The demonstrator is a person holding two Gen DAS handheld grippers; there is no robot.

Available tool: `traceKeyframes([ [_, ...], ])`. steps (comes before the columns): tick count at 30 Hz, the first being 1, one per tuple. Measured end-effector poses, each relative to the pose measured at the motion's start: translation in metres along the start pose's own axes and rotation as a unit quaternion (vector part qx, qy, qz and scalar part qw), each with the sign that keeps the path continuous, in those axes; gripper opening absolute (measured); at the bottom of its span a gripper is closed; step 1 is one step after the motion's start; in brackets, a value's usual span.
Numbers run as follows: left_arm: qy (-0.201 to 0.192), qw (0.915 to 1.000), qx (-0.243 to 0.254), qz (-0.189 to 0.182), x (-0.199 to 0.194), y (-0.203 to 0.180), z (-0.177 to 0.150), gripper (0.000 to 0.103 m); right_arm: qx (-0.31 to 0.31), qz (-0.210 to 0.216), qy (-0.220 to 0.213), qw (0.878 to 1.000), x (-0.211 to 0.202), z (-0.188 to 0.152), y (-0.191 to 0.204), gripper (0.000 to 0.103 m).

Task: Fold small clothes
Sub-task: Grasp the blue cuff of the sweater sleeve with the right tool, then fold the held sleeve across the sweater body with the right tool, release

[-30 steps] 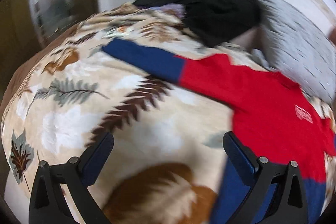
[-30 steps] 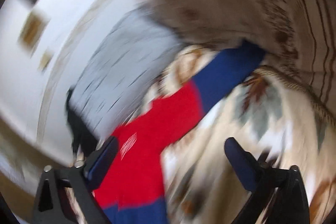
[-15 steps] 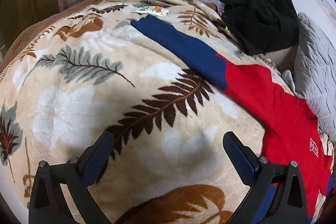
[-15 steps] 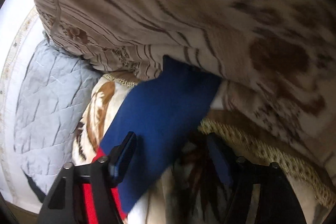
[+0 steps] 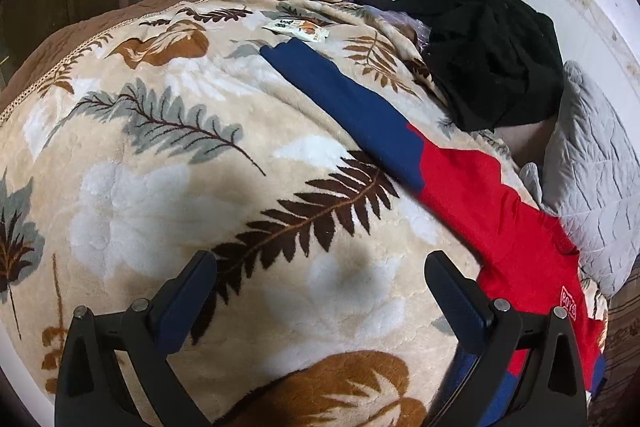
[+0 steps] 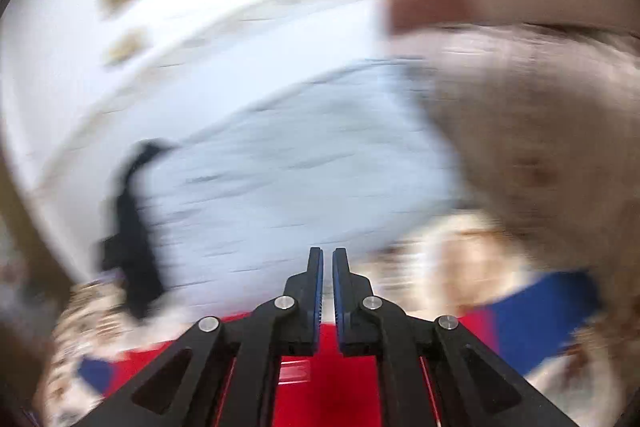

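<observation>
So I have the red and blue shirt point(image 5: 500, 211) spread flat on the leaf-print blanket point(image 5: 168, 187) for folding, left claw point(image 5: 320, 303) wide open and empty above its near hem, right claw point(image 6: 327, 269) shut on nothing, above the shirt.

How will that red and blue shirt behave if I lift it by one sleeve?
The red and blue shirt will probably droop: it lies flat, following the plush blanket. It looks thin, so likely light. The blanket's pile may drag on it.
</observation>
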State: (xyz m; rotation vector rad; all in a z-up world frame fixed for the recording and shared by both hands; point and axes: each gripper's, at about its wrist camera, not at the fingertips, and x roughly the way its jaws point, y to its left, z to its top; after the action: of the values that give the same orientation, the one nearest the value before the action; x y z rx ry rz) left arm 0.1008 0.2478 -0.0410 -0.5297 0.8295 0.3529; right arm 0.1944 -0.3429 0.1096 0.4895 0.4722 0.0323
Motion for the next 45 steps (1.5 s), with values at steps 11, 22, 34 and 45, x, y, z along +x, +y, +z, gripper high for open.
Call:
traceKeyframes([
  [11, -0.003, 1.0000, 0.008, -0.002, -0.001, -0.007, -0.004, 0.103, 0.257, -0.010, 0.084, 0.963, 0.002, -0.110, -0.167, 0.099],
  [22, -0.008, 0.9986, 0.037, 0.036, 0.013, -0.021, -0.012, 0.103, 0.416, -0.103, 0.030, 0.903, -0.028, -0.107, -0.351, 0.066],
  [34, -0.011, 0.9998, 0.014, 0.010, 0.005, -0.015, -0.007, 0.103, 0.250, -0.228, 0.034, 0.941, -0.010, -0.054, -0.294, 0.008],
  [45, -0.047, 0.9989, 0.005, -0.003, -0.022, -0.005, 0.003, 0.103, -0.038, 0.003, 0.021, 0.999, 0.010, -0.002, 0.027, 0.011],
])
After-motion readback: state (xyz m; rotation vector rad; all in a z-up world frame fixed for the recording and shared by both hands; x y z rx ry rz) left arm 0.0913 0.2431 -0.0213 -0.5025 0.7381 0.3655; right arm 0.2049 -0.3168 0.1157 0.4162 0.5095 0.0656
